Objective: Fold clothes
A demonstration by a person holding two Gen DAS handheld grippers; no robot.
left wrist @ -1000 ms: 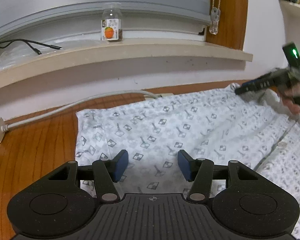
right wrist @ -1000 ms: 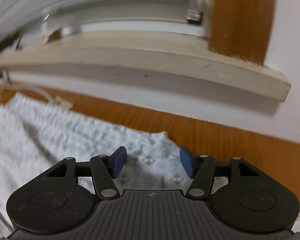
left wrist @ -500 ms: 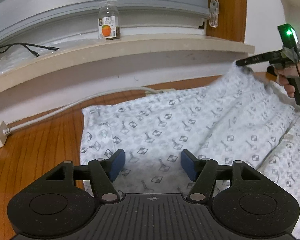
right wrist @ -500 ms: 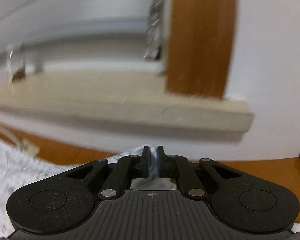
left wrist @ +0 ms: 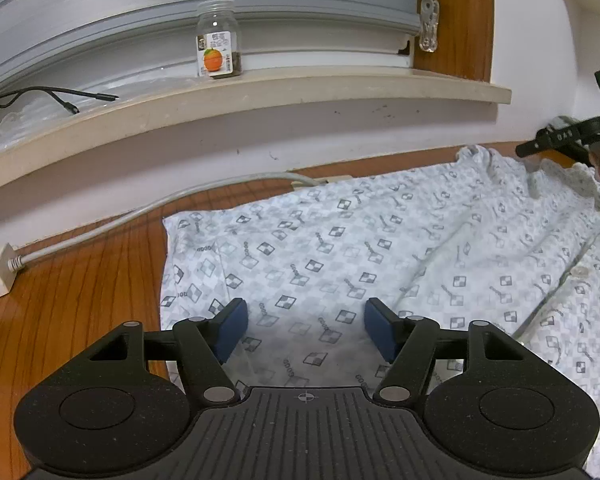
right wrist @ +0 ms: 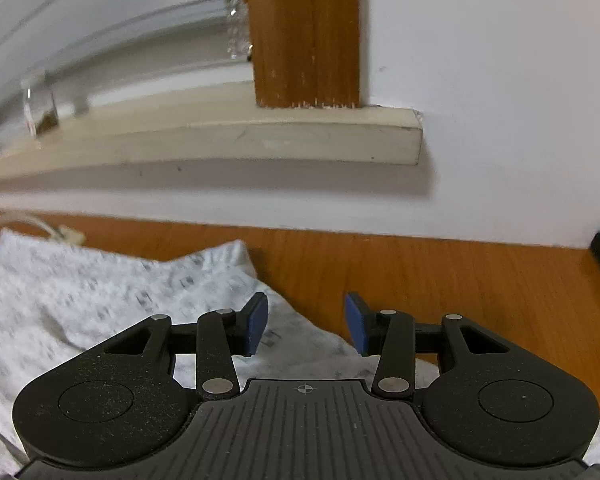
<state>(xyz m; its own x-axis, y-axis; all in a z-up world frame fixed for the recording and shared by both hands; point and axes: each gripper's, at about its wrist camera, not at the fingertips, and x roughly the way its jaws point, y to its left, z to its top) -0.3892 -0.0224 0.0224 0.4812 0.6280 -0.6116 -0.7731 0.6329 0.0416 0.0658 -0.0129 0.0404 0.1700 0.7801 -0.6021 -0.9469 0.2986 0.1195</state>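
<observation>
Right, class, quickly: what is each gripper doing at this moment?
Left gripper: open, empty, over the shirt.
Right gripper: open, holding nothing.

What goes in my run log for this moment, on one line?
phase: fold clothes | left gripper: open above shirt | right gripper: open, at shirt edge | shirt: on table

The shirt is motion-blurred, its pattern unreadable, cut off at left edge.

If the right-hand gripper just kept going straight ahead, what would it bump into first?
Probably the bare wooden tabletop just past the patterned shirt edge, then the white wall below the window sill. The right gripper is open; depth is uncertain.
</observation>
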